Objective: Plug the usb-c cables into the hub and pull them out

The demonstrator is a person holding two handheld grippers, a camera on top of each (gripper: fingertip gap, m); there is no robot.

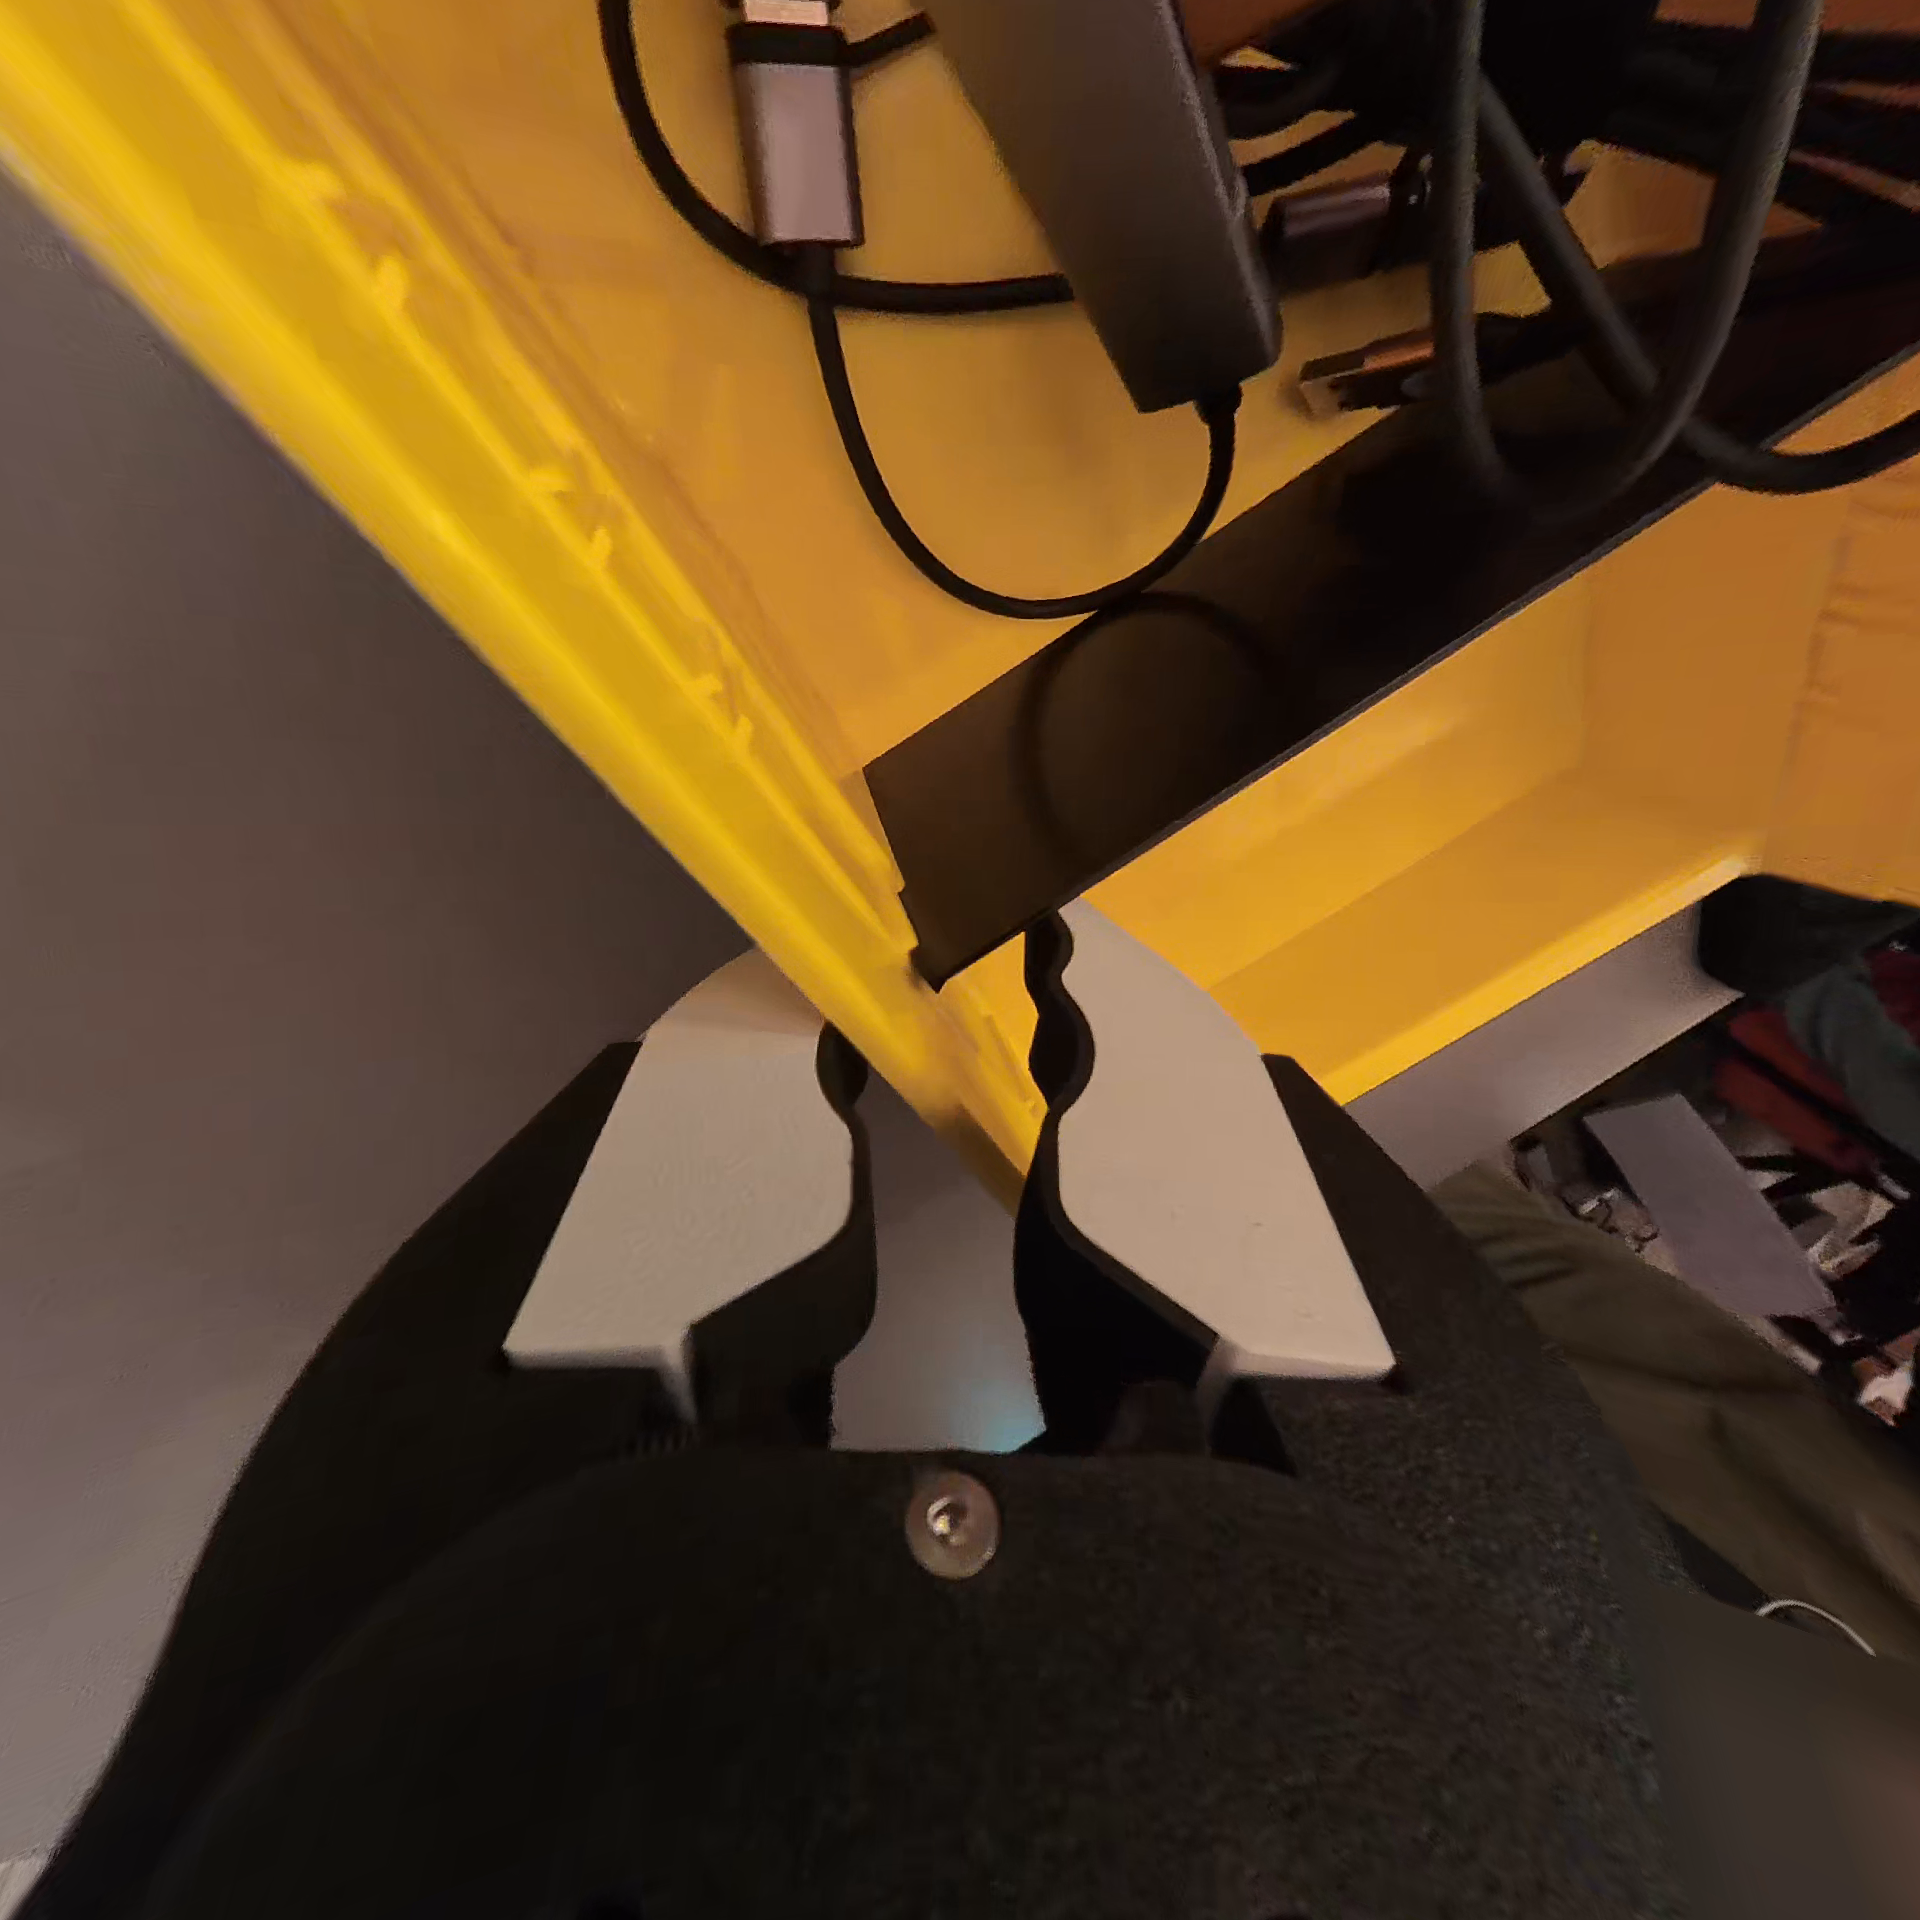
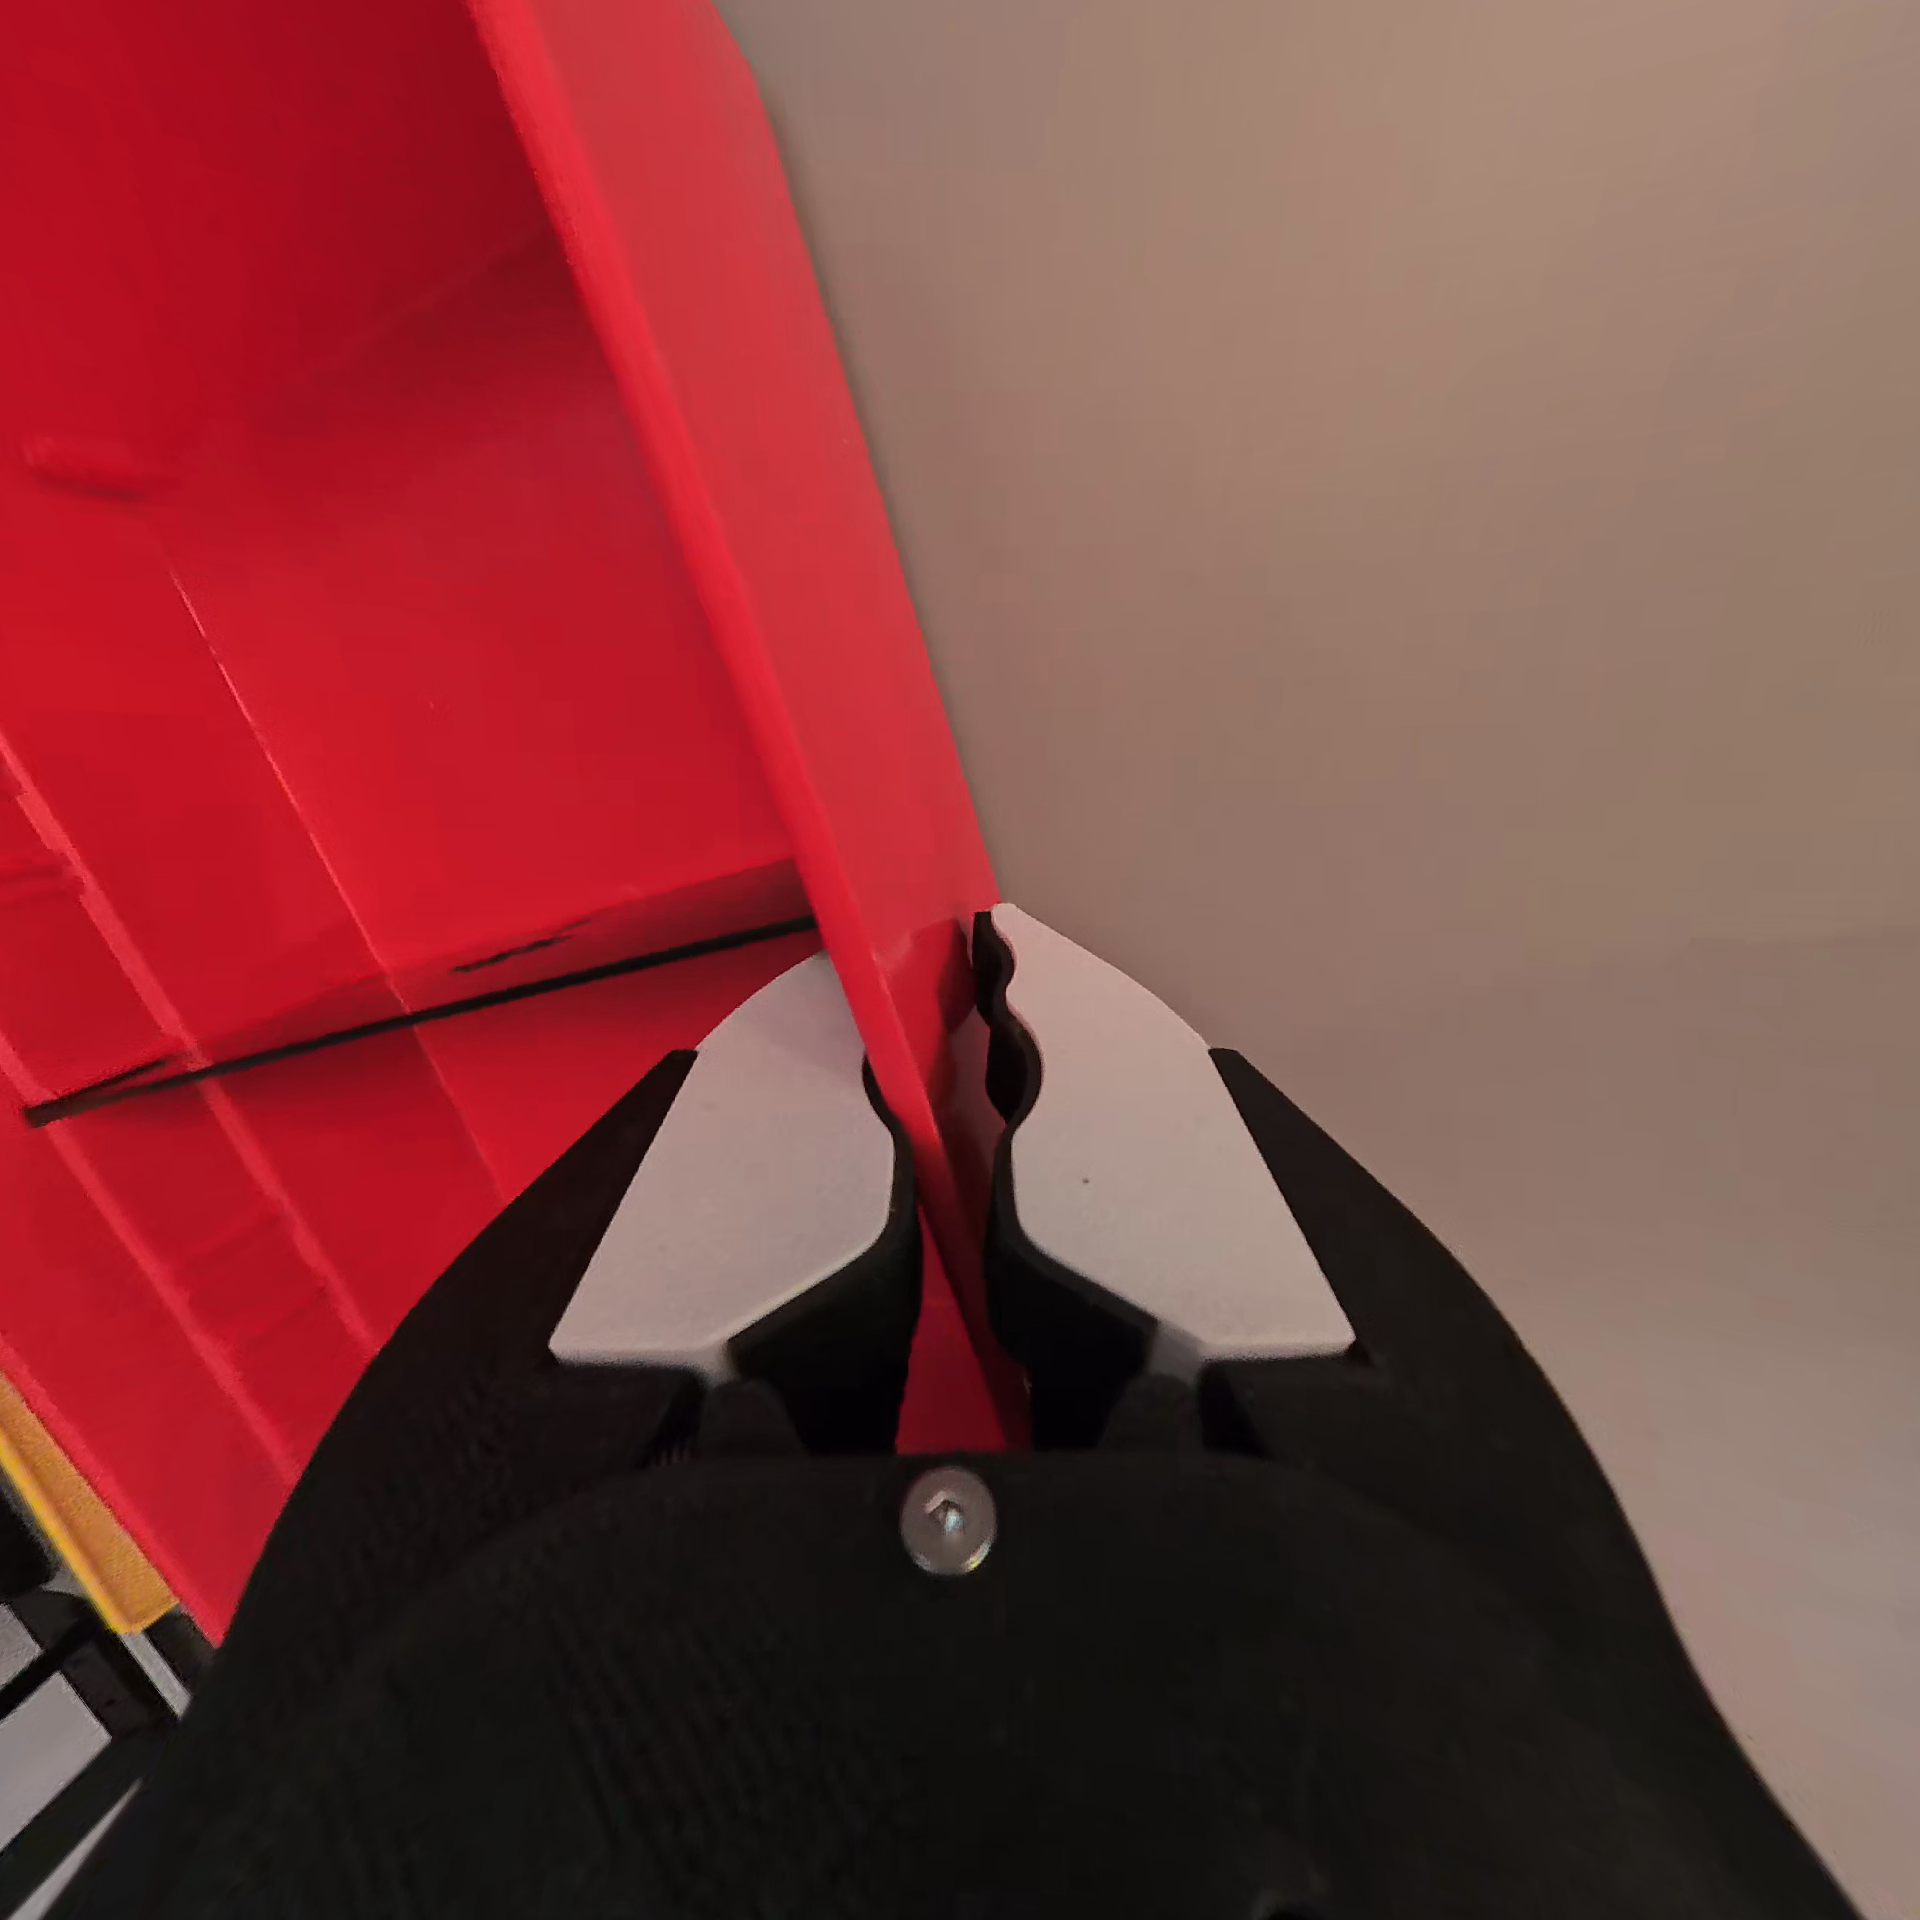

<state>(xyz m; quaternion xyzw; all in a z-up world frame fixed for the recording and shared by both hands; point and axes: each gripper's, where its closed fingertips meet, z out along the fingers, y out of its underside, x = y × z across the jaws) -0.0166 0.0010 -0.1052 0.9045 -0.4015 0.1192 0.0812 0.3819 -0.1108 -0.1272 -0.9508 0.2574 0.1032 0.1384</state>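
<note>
A dark grey hub (image 1: 1143,187) lies inside a yellow bin (image 1: 520,468), among black cables (image 1: 1039,603). A silver usb-c plug (image 1: 800,145) lies loose to its left, and another silver plug (image 1: 1330,218) lies to its right. A black divider (image 1: 1247,675) crosses the bin. My left gripper (image 1: 940,1029) straddles the yellow bin's side wall, with its jaws closed in on the wall. My right gripper (image 2: 920,987) is shut on the side wall (image 2: 790,623) of an empty red bin (image 2: 312,623). No hub or cable shows in the right wrist view.
Both bins stand on a grey surface (image 2: 1455,623). A thin black divider (image 2: 416,1023) crosses the red bin. A gold-tipped flat plug (image 1: 1361,374) lies by the hub's end. Mixed clutter (image 1: 1766,1143) and olive fabric (image 1: 1662,1403) lie at the lower right. Left tips to right tips: about 40 centimeters.
</note>
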